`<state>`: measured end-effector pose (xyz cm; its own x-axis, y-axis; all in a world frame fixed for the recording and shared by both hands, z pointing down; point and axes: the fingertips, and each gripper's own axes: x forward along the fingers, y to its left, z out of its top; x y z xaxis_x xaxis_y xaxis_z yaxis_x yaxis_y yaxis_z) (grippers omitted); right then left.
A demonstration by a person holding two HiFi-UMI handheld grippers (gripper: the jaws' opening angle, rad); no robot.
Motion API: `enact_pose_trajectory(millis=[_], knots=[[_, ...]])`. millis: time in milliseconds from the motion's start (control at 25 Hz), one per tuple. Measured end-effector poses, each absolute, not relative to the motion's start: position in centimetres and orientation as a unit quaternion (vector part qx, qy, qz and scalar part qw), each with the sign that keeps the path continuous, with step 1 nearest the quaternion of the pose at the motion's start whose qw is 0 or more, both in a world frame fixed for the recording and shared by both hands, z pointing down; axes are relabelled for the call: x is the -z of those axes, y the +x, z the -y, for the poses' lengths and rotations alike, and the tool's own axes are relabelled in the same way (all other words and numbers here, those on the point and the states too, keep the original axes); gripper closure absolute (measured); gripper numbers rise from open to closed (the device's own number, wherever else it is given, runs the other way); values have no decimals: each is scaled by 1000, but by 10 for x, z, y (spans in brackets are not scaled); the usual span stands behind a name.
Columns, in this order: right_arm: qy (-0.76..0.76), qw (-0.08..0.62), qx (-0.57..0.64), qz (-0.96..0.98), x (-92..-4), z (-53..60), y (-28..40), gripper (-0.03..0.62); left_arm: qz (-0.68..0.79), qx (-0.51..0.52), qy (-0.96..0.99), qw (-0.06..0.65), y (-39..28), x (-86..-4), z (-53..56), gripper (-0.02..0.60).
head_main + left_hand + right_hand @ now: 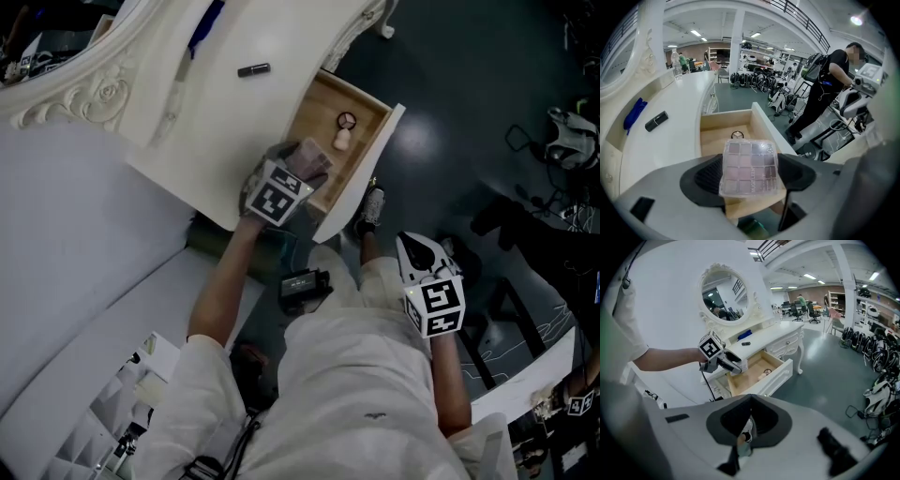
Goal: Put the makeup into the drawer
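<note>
The left gripper (749, 179) is positioned over one end of the open drawer (717, 137), jaws closed on the two side edges of the eyeshadow palette (750, 164), which is carried flat, pans upward, above the drawer and not yet in it. The palette is judged light, rigid and smooth-cased, with crumbly pans, so moderate pressure on the side edges is advised. Bare wood is available below, and a round compact (348, 120) and a small bottle (343, 140) occupy the opposite end. The right gripper (419, 253) is held well apart, jaws together and empty.
</note>
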<state>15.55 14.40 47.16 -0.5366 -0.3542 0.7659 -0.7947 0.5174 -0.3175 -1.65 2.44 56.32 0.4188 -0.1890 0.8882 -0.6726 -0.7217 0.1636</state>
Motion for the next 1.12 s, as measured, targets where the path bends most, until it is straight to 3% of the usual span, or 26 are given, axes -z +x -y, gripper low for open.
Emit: enact_pose_trajectory(millis=[560,1120], knots=[[310,367,-352,803,-509,-166,165,582,266,-503,773,280,5,-672,-46,207],[315,378,-355,795,-515,-174,178,580,246,-552,753,261,11,-703,-46,207]])
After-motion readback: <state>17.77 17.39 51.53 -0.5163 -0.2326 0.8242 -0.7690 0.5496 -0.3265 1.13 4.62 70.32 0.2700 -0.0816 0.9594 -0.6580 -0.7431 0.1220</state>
